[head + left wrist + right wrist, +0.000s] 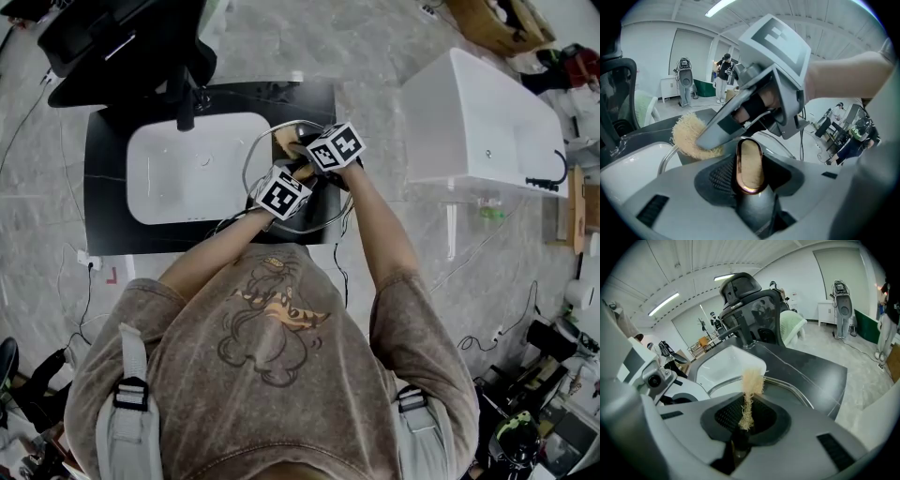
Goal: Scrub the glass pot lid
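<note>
The glass pot lid (247, 165), with a metal rim, is held over the black counter just right of the sink. My left gripper (298, 184) is shut on the lid's tan, copper-edged knob (749, 166), which sits upright between the jaws. A tan fibrous scrubber (689, 133) is pinched in my right gripper (302, 157), and the pad rests against the lid's far side near its rim (666, 158). In the right gripper view the scrubber (751, 383) stands edge-on above the jaws, with the lid's rim (797, 392) curving behind it.
A white sink (192, 169) is set in the black counter (105, 187), with a dark tap (185, 103) at its far edge. A black office chair (750, 310) stands behind the counter. A white tub (483, 122) sits on the floor to the right, amid cables.
</note>
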`<action>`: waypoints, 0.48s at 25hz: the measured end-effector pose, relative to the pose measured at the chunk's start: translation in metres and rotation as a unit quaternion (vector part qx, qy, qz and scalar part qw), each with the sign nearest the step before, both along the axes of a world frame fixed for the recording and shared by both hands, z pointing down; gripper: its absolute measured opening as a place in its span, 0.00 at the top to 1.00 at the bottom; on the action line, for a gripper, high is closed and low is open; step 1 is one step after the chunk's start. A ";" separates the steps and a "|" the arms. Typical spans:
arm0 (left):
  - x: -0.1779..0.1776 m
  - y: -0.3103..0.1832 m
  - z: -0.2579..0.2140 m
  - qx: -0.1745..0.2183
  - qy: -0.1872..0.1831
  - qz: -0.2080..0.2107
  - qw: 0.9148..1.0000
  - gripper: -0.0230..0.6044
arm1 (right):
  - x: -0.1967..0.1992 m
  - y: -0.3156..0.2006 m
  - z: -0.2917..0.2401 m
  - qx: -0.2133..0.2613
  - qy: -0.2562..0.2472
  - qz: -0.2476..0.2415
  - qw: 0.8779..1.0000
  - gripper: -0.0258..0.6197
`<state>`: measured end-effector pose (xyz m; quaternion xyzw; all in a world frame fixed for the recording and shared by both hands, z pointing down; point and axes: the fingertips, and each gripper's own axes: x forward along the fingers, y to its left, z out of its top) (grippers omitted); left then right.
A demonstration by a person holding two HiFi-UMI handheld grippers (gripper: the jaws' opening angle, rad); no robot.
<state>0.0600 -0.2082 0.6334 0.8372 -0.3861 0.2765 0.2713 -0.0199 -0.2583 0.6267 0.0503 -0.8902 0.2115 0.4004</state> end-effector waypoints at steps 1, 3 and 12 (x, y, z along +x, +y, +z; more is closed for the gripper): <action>0.000 0.000 -0.001 -0.001 0.000 0.000 1.000 0.67 | 0.004 -0.002 -0.001 0.002 0.000 0.005 1.000 0.89; 0.000 -0.001 -0.002 -0.001 0.001 -0.003 1.000 0.67 | 0.013 -0.005 -0.004 0.003 -0.001 0.019 1.000 0.89; 0.000 0.003 -0.003 -0.016 0.000 0.003 1.000 0.67 | 0.057 -0.011 -0.001 0.000 0.000 0.072 0.997 0.89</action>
